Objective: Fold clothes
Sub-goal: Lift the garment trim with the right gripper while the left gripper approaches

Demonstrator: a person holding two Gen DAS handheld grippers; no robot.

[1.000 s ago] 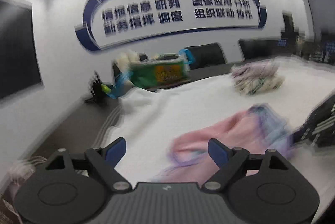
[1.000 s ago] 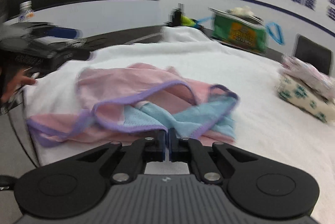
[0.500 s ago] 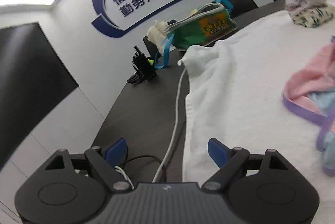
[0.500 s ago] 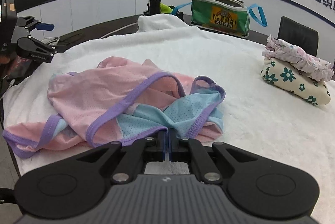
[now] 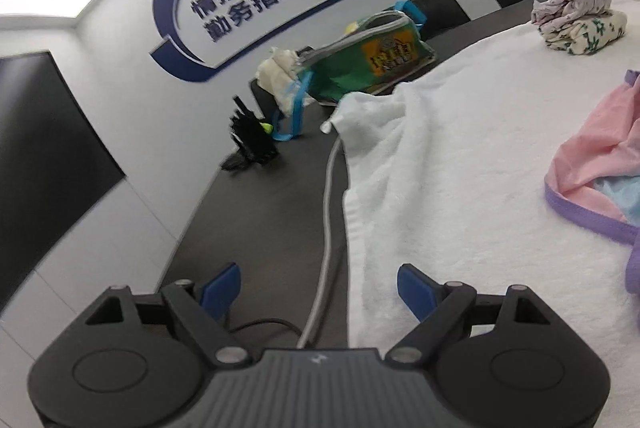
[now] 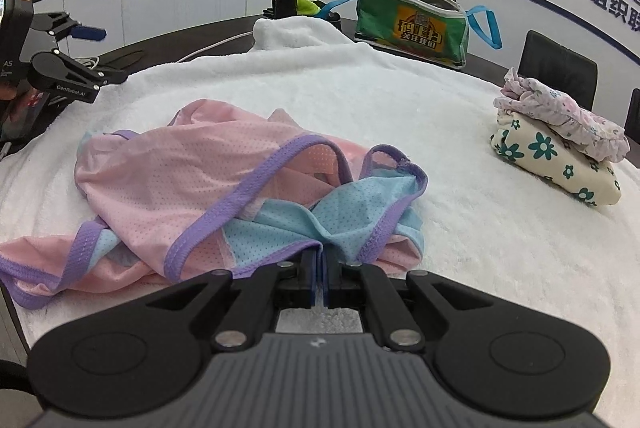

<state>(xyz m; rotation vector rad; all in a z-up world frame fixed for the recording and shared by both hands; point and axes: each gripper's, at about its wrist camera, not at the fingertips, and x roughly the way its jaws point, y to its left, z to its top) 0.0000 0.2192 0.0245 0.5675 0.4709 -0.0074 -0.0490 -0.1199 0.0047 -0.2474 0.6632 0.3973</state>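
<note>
Two grippers: right gripper [image 6: 320,276] pinching pink garment [image 6: 168,180]

Left wrist cam: low over the tabletop [image 5: 256,212] edge, facing the far wall. Right wrist cam: close above the pink garment [image 6: 168,180], same heading. Both views share green bag [image 5: 368,64], folded pile [image 6: 560,148], white towel [image 6: 360,100].

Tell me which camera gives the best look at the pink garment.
The right wrist view: the pink garment lies crumpled across the frame, purple trim and blue panels showing, just ahead of the shut right gripper. The left wrist view catches only one edge of it at the frame's right side.
</note>
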